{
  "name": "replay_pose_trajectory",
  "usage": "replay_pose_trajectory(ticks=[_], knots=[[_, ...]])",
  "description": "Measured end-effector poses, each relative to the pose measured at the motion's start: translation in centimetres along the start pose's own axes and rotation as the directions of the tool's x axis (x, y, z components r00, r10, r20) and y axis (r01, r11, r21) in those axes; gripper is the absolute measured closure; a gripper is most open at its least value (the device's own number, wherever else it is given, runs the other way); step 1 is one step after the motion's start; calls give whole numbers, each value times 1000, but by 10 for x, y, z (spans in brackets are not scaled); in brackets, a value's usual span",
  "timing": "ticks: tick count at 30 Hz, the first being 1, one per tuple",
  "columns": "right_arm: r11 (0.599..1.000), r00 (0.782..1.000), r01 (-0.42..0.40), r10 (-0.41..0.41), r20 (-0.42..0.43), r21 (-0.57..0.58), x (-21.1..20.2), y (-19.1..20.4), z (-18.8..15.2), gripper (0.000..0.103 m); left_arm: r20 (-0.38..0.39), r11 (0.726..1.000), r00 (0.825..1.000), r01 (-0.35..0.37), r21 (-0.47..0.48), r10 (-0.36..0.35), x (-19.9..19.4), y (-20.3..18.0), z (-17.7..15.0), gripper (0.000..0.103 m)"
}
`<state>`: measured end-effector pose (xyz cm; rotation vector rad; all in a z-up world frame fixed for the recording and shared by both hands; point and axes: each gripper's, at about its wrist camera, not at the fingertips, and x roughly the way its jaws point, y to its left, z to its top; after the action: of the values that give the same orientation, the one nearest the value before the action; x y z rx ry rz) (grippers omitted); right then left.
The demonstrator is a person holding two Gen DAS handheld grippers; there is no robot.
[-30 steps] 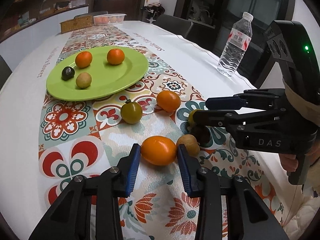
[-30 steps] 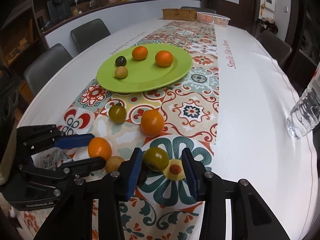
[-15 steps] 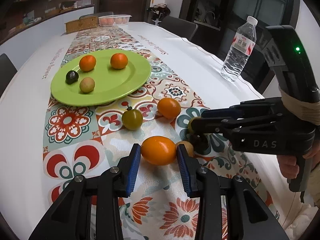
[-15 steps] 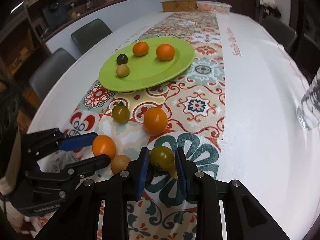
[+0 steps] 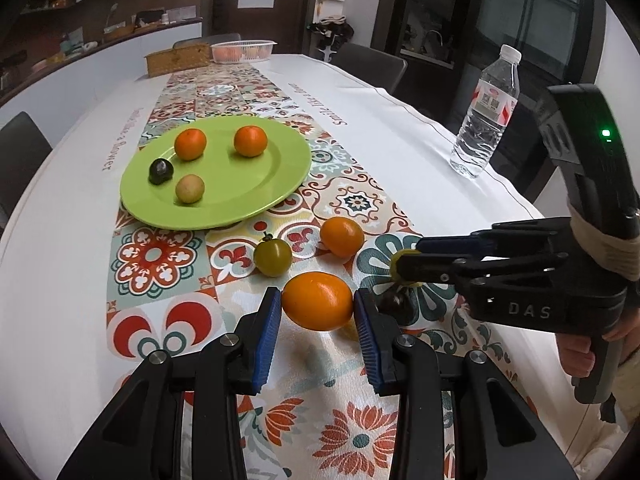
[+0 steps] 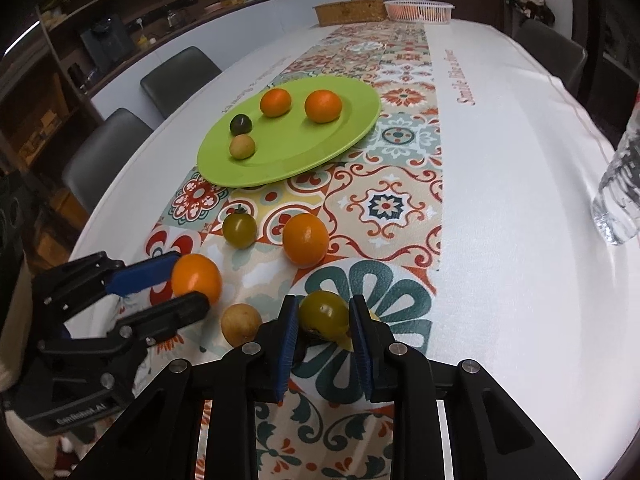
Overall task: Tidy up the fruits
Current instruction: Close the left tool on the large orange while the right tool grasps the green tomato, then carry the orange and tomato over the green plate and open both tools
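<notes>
Right gripper [image 6: 323, 317] clamps a green tomato [image 6: 323, 312], hiding a dark fruit [image 5: 394, 302]; left gripper [image 5: 316, 312] grips an orange [image 5: 318, 300].

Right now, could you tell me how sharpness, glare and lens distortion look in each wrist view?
Left wrist view: sharp, fisheye bends the table edge, soft sheen on the green plate. Right wrist view: equally sharp, dimmer room behind, and the water bottle is cut off and stretched at the rim.
</notes>
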<state>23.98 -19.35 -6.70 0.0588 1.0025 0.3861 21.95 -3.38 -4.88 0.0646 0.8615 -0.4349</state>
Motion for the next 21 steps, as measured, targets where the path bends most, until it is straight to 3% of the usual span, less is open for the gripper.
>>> replay_pose_trajectory(ticks=[9, 21], knots=[[998, 995, 37, -32, 92, -53, -30, 10, 6, 76, 37, 1000, 999, -7, -11, 8, -17, -5, 5, 66], [995, 982, 33, -14, 189, -97, -56, 26, 29, 76, 116, 999, 992, -48, -25, 51, -41, 1, 28, 67]])
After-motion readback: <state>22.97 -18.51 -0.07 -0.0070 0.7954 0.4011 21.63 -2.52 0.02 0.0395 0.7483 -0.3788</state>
